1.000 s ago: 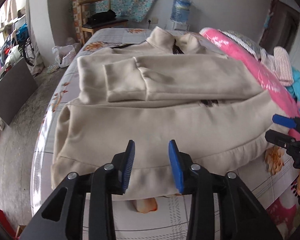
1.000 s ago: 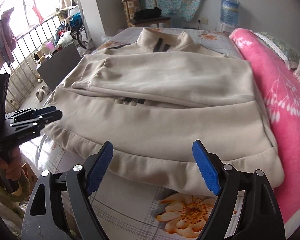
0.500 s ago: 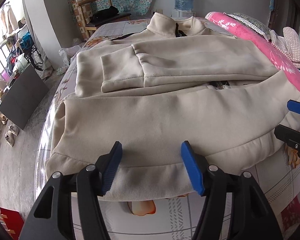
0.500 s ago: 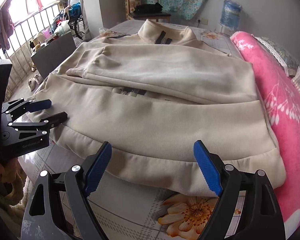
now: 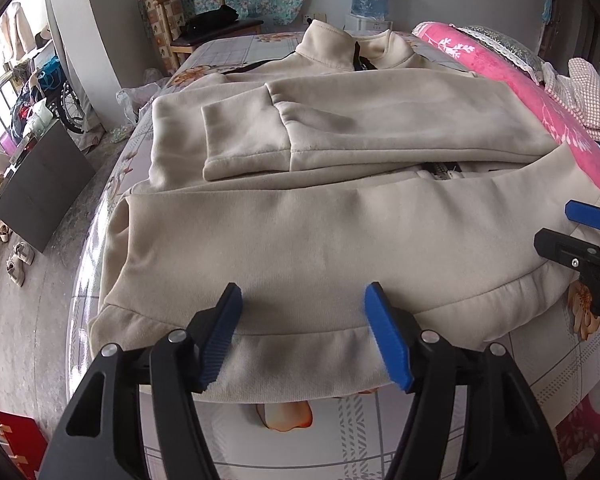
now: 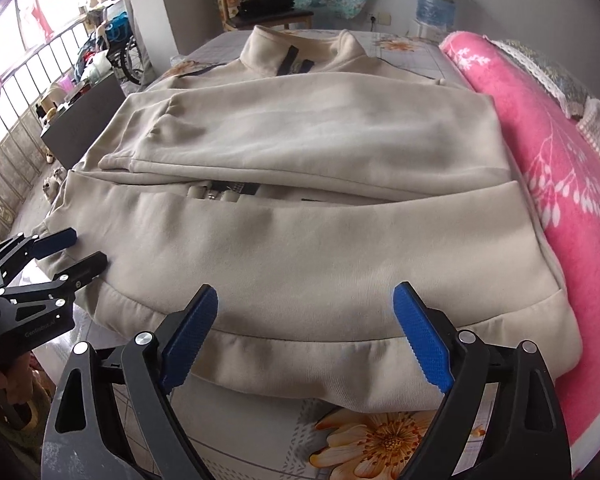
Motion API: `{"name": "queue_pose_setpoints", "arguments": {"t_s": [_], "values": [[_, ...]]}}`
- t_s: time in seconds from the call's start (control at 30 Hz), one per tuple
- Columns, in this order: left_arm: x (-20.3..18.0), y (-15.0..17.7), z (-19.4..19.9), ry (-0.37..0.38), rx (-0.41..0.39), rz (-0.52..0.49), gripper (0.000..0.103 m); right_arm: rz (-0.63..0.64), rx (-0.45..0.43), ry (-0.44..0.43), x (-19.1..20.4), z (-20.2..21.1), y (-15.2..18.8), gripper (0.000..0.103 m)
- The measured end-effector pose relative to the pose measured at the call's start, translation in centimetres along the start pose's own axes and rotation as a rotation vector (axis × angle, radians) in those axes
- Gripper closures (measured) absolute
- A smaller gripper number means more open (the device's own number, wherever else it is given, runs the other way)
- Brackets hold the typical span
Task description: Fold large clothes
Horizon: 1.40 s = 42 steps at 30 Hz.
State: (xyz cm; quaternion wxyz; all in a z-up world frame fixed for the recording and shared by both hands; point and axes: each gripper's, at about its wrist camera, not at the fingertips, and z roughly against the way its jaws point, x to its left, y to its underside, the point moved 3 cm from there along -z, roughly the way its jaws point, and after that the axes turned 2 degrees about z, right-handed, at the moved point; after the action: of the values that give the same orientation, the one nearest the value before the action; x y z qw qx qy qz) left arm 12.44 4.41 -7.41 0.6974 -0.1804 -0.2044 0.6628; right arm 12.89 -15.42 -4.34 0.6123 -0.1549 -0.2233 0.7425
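Lying flat across the bed [image 5: 452, 424], the beige jacket [image 5: 320, 240] has its sleeves folded over the chest and its ribbed hem [image 5: 300, 356] close to the near edge of the mattress. Both tongs stand apart, gripping nothing: the left tongs [image 5: 304, 336] sit over the hem toward its left corner, the right tongs [image 6: 304, 336] over it farther right. A pink blanket [image 6: 560, 168] crowds the jacket's right edge; bare floral sheet shows below the hem, and floor [image 5: 32, 300] lies left of the bed.

Folded sleeves [image 6: 300, 148] hide the jacket's [image 5: 320, 240] zipper front, and its hem covers the bedsheet's [image 6: 380, 440] flower.
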Motion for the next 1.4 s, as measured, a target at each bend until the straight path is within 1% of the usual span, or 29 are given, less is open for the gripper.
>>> {"name": "queue_pose_setpoints", "arguments": {"t_s": [0.03, 0.1, 0.17, 0.43, 0.6, 0.7, 0.8, 0.97, 1.07, 1.17, 1.4], "values": [[0.0, 0.0, 0.0, 0.001, 0.002, 0.000, 0.040, -0.016, 0.009, 0.001, -0.2, -0.4, 0.1, 0.013], [0.0, 0.0, -0.1, 0.000, 0.005, 0.000, 0.040, -0.034, 0.023, 0.004, -0.4, -1.1, 0.3, 0.010], [0.1, -0.1, -0.1, 0.003, 0.011, 0.003, 0.039, -0.026, 0.020, 0.019, -0.3, -1.4, 0.4, 0.008], [0.2, -0.2, -0.2, 0.004, 0.020, 0.005, 0.036, -0.011, 0.040, 0.045, -0.1, -1.6, 0.4, 0.008], [0.3, -0.3, -0.3, 0.003, 0.025, 0.007, 0.034, -0.014, 0.048, 0.044, -0.3, -1.7, 0.3, 0.008], [0.4, -0.3, -0.4, -0.002, 0.026, 0.009, 0.031, -0.015, 0.045, 0.043, -0.3, -1.6, 0.4, 0.008], [0.6, -0.4, -0.5, -0.014, 0.028, 0.015, 0.025, -0.019, 0.051, 0.045, -0.2, -1.6, 0.3, 0.008], [1.5, -0.4, -1.1, -0.036, 0.039, 0.051, 0.006, -0.019, 0.060, 0.044, -0.3, -1.7, 0.1, 0.008], [1.9, -0.5, -1.3, -0.004, 0.053, 0.069, 0.006, -0.020, 0.078, 0.049, -0.3, -1.8, 0.0, 0.008], [1.9, -0.4, -1.4, 0.002, 0.050, 0.058, 0.005, -0.020, 0.085, 0.047, -0.3, -1.9, -0.2, 0.008], [2.0, -0.6, -1.5, 0.015, 0.070, 0.050, 0.005, -0.020, 0.097, 0.047, -0.3, -2.0, -0.3, 0.008]]}}
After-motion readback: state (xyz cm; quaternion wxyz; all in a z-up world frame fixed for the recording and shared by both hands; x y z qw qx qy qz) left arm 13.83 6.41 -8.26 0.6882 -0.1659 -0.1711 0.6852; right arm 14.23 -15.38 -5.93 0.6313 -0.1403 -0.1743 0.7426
